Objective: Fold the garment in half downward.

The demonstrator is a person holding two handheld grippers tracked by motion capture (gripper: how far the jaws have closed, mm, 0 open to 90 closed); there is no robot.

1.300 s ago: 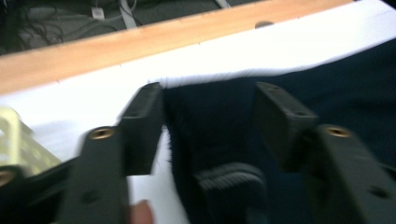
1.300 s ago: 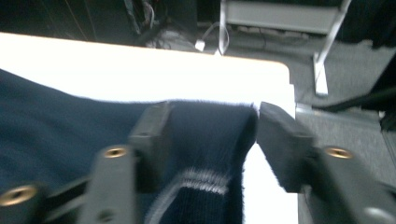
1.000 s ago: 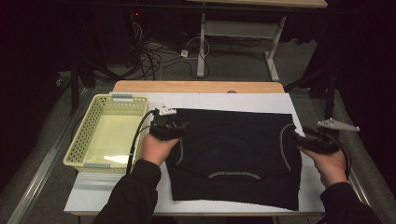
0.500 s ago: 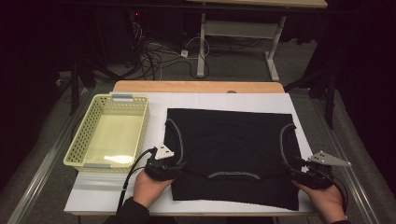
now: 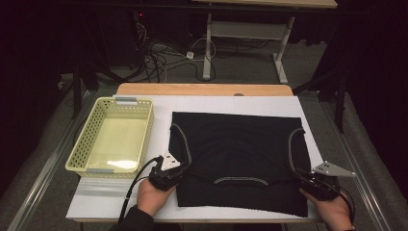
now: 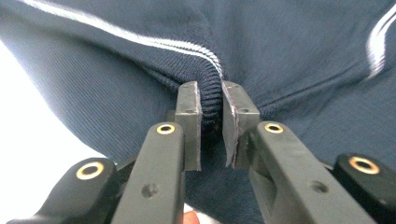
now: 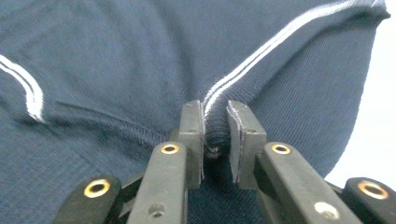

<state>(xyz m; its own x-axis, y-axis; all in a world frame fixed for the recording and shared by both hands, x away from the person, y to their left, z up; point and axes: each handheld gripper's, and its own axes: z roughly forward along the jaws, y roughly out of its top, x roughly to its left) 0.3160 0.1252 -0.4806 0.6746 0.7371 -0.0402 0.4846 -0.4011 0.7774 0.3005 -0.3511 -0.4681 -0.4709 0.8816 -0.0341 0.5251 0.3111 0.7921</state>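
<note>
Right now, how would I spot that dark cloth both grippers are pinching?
Find the white-topped table. Right of the pale yellow plastic basket lies a flat dark navy knitted garment. Unlike anything near it, it has thin white stripes along its ribbed edges.

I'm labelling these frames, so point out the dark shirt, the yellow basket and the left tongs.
dark shirt (image 5: 240,144), high view, middle of the fabric.
yellow basket (image 5: 146,132), high view, right wall.
left tongs (image 6: 211,105), left gripper view, between the fingertips.
</note>
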